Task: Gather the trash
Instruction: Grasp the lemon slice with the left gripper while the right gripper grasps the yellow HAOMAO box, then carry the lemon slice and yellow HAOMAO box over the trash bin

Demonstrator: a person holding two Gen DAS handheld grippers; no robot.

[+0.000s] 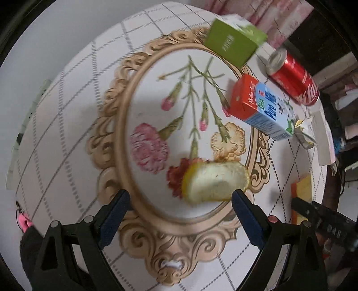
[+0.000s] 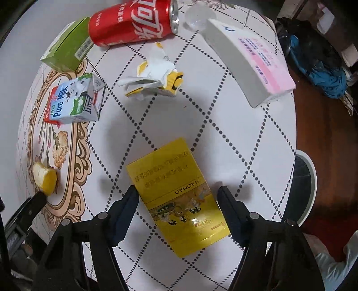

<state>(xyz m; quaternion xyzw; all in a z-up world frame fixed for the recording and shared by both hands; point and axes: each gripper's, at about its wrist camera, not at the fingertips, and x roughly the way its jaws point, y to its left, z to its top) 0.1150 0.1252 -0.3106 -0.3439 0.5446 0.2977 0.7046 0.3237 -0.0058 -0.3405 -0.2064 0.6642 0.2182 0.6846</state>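
Both my grippers are spread: left (image 1: 180,199) fingers flank the peel (image 1: 214,182), right (image 2: 177,199) straddles the yellow box (image 2: 176,197) on the desk (image 2: 223,125).

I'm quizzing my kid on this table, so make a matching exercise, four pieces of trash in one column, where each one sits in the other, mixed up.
Things:
1. cola can
2. milk carton
3. yellow box
4. lemon peel

Places:
A. between the right gripper fingers
B. on its side at the table's far edge
C. between the left gripper fingers
D. beside the crumpled wrapper

Pairs: 1-B, 2-D, 3-A, 4-C
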